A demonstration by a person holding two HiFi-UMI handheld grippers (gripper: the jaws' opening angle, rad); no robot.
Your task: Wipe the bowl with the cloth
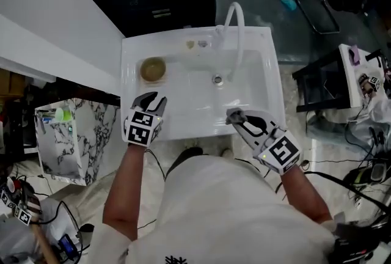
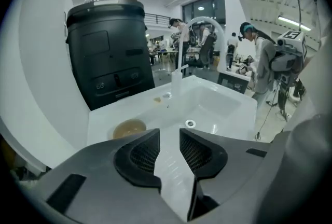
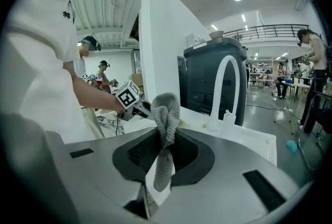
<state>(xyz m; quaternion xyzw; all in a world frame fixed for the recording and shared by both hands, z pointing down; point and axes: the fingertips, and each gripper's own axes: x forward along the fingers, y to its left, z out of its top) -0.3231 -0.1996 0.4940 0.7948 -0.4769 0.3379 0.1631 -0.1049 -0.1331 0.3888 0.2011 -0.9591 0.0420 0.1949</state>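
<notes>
A brown bowl (image 1: 153, 69) sits on the white sink's (image 1: 135, 52) left ledge; it shows just beyond my left jaw as the bowl (image 2: 129, 128) in the left gripper view. My left gripper (image 1: 149, 101) hangs at the sink's front edge, short of the bowl, open with nothing between its jaws (image 2: 169, 137). My right gripper (image 1: 239, 118) is at the front right of the sink, shut on a grey knitted cloth (image 3: 166, 119) that sticks up past the jaws. The cloth (image 1: 234, 114) shows as a small grey wad in the head view.
A curved white faucet (image 1: 236, 30) rises at the basin's back, with the drain (image 1: 217, 79) below it. A black cabinet (image 2: 109, 57) stands behind the sink. A marbled box (image 1: 67, 137) is on the left, a black table (image 1: 324, 82) on the right, cables on the floor.
</notes>
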